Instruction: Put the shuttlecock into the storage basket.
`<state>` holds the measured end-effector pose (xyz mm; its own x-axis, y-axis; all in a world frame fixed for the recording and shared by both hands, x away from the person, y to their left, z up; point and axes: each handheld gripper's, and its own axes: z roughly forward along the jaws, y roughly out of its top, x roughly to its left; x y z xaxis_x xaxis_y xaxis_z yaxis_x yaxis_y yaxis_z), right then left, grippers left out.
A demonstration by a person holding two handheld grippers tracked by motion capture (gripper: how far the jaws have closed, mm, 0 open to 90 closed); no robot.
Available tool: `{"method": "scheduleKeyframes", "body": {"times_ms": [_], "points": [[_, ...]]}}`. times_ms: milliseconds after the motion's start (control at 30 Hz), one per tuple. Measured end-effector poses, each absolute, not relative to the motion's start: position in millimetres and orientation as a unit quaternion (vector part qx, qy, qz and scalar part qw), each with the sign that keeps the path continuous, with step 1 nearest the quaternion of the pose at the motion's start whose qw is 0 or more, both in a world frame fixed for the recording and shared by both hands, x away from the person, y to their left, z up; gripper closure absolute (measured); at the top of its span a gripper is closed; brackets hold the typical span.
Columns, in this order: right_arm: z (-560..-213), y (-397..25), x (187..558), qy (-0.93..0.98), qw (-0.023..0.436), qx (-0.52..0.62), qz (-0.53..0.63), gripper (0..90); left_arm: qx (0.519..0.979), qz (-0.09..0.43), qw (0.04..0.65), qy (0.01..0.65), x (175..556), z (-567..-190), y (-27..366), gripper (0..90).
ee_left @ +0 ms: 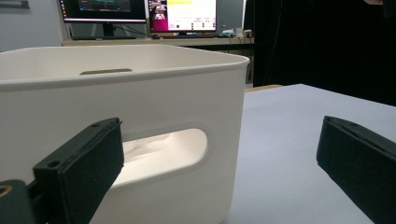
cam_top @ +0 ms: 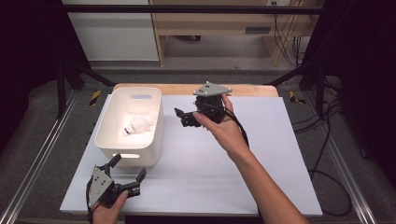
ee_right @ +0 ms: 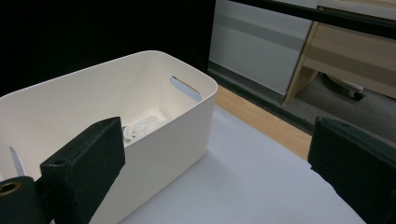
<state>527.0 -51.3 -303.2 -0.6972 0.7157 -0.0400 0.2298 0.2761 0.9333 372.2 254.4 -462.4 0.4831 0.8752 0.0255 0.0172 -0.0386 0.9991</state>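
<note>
White tabletop: with a shuttlecock lying inside the white bin, both the left gripper and right gripper stand wide and empty, suggesting a drop just completed and a fresh pick-up due next

A white surface covers a wooden table, whose bare wood shows along the far edge. A white bin stands on the surface near its left edge. Small white items, perhaps shuttlecocks, lie inside the bin.

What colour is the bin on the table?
Plain cream white bin, clearest in the right gripper view.
</note>
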Motion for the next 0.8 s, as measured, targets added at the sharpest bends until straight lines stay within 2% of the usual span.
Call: {"method": "scheduleKeyframes", "body": {"times_ms": [800], "points": [[-293,-106,517,0.718,0.25,0.342,0.552,3.9,0.622,0.362,0.593,0.36,372,-462,255,0.8]]}}
